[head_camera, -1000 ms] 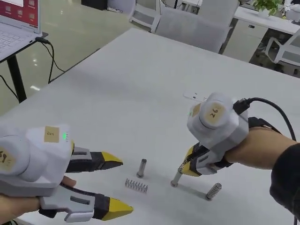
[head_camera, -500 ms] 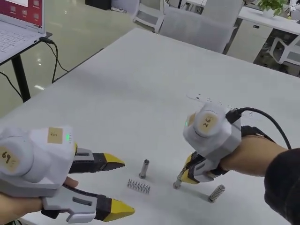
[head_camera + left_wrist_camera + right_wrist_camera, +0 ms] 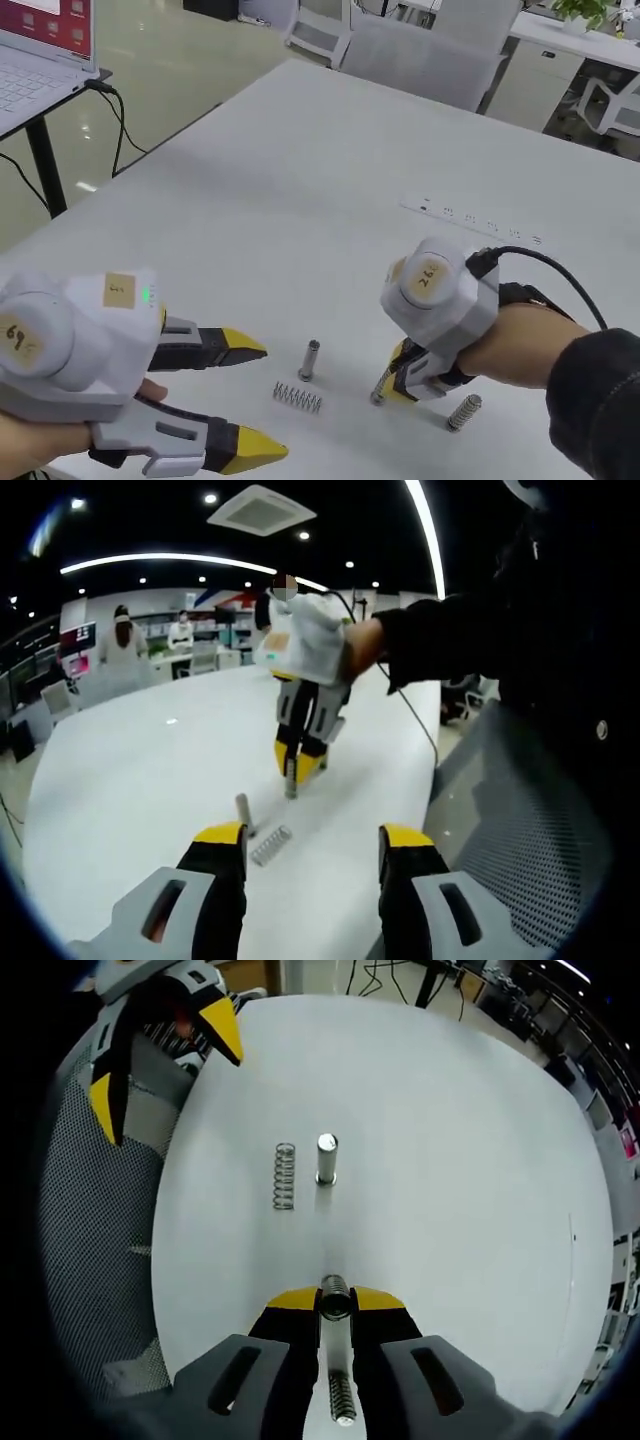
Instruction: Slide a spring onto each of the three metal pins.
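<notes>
The right gripper (image 3: 392, 384), low at centre-right of the head view, is clenched on a spring (image 3: 335, 1296) set over a pin (image 3: 377, 390). I judge it must push the spring down, then let go. Its hand (image 3: 510, 345) tilts the gripper steeply downward. The left gripper (image 3: 262, 398) hovers released at lower left, near the loose spring (image 3: 297, 397) and the bare pin (image 3: 310, 360).

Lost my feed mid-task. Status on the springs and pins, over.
Left gripper open, hovering. Right gripper shut on spring at middle pin. Bare pin stands, loose spring beside it. Nothing blocking.
</notes>
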Demonstrator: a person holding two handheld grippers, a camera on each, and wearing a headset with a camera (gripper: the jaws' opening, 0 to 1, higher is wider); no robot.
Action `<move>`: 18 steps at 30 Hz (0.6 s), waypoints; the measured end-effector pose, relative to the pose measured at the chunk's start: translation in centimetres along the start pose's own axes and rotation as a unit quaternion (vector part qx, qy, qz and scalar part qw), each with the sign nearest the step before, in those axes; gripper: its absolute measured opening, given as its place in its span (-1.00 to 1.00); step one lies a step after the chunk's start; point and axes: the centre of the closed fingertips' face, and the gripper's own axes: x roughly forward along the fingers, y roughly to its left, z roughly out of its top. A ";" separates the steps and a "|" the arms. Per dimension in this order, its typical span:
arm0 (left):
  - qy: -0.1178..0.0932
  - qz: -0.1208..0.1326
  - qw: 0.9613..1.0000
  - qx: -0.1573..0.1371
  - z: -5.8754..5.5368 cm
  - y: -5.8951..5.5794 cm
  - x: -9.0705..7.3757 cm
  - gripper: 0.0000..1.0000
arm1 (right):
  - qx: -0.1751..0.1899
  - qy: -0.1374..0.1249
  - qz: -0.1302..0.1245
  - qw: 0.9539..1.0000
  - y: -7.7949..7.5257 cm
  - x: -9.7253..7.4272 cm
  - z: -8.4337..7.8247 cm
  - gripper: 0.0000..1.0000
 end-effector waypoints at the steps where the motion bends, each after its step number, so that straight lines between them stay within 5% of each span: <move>1: 0.000 0.000 1.000 0.000 0.0 0.0 0.0 -0.05 | 0.001 0.000 0.000 1.000 0.0 0.1 0.0 -0.83; 18: 0.003 0.000 1.000 0.001 -0.1 -0.1 0.1 -0.06 | 0.012 -0.001 0.004 1.000 0.3 0.9 -0.4 -0.83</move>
